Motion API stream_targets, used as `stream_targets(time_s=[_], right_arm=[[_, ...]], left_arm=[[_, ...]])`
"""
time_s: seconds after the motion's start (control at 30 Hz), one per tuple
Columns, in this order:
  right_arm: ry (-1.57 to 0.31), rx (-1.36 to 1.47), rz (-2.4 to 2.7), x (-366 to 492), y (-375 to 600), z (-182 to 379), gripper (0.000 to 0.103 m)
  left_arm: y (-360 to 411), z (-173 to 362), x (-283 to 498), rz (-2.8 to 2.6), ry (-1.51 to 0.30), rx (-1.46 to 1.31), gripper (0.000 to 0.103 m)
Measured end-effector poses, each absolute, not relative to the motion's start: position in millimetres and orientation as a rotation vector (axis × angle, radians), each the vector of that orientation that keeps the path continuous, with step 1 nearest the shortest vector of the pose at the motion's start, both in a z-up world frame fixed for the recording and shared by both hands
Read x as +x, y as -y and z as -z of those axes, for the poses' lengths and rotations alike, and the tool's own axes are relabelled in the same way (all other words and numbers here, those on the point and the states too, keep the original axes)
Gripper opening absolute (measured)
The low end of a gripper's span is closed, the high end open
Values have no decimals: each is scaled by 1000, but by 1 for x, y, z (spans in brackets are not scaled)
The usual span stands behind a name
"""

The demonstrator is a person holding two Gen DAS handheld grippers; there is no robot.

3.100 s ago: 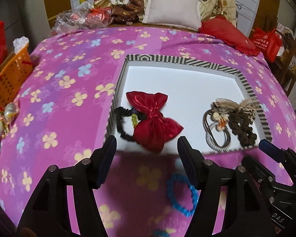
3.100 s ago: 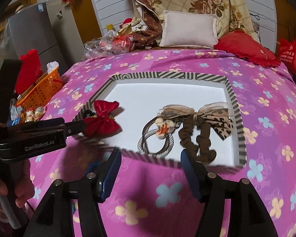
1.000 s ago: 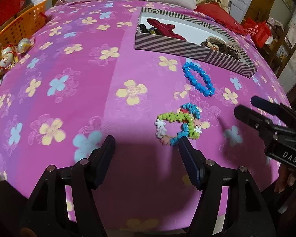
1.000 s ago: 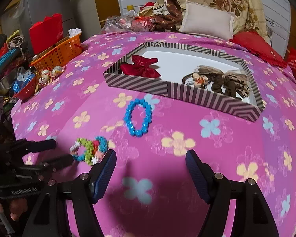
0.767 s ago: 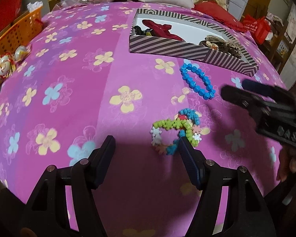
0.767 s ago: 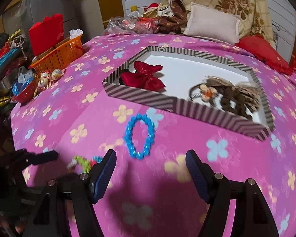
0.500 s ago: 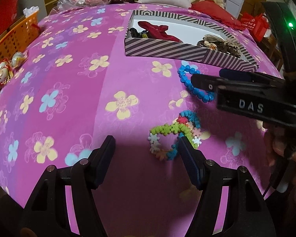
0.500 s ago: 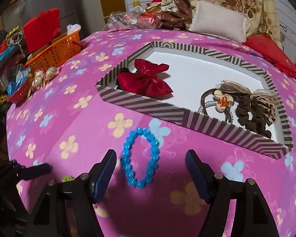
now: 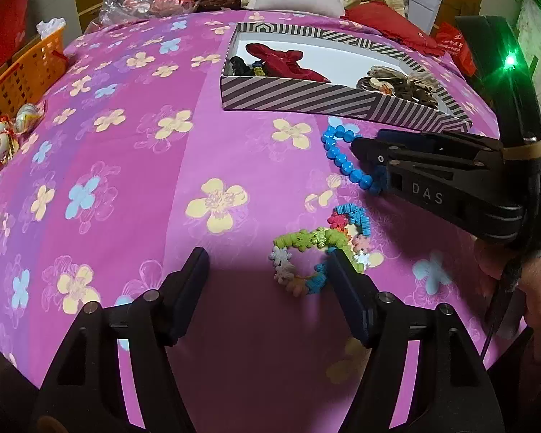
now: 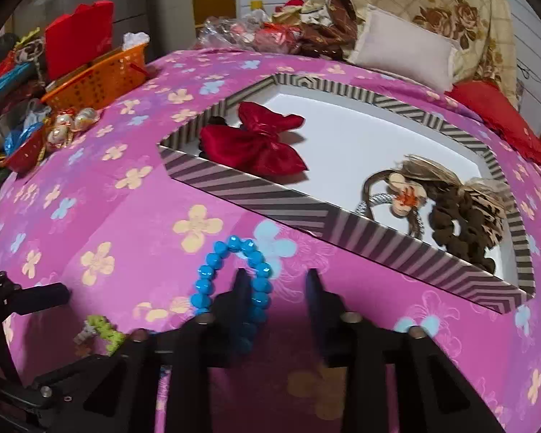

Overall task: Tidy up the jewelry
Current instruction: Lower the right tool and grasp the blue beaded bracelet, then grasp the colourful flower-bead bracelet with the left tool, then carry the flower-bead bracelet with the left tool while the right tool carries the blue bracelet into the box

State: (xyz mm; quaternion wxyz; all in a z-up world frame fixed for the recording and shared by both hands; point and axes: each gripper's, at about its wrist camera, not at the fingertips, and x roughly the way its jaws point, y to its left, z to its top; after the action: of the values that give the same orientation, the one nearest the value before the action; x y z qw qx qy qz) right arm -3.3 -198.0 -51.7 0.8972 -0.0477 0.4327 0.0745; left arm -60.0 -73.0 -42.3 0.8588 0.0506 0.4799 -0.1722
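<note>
- Your right tool (image 10: 275, 279) sits low on the pink floral bedspread (image 9: 126, 180), fingers partly spread around the near side of the blue bead bracelet (image 10: 231, 274), not yet pinching it.
- Your left tool (image 9: 267, 281) is spread wide and empty, its right finger beside the multicolored flower bracelet (image 9: 317, 252).
- The striped box (image 10: 306, 213) lies just beyond the blue bracelet and holds the red bow (image 10: 256, 144).

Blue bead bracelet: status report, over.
Right tongs open, straddling one side of blue bead bracelet. Left tongs open by multicolor bracelet. Striped box beyond, nothing blocking.
</note>
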Motion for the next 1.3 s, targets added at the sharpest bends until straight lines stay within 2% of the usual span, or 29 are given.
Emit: stream_targets(time_s=[0.03,0.1,0.13,0.17,0.23,0.67,1.3], right_arm=[[-893,-125,-150,-5,196,52,7],[-889,-150,-144,-8,195,52,8],[-887,-146,-148,-10,196,51,8],[-882,-135,-151,-15,199,50,8],[-861,-120,-149,-23,203,45,8],[-723,-96,-159,-68,213,-14,8],[-678,-84,-171,-79,220,-45,8]], left_arm=[[74,42,-60,370,-1006,109,68],[76,41,-61,404,-997,104,50],[76,40,-62,439,-1004,85,30],[77,39,-62,471,-1022,65,17],[82,37,-63,476,-1026,79,12],[67,-4,-68,481,-945,22,10],[69,-59,-50,444,-857,42,10]])
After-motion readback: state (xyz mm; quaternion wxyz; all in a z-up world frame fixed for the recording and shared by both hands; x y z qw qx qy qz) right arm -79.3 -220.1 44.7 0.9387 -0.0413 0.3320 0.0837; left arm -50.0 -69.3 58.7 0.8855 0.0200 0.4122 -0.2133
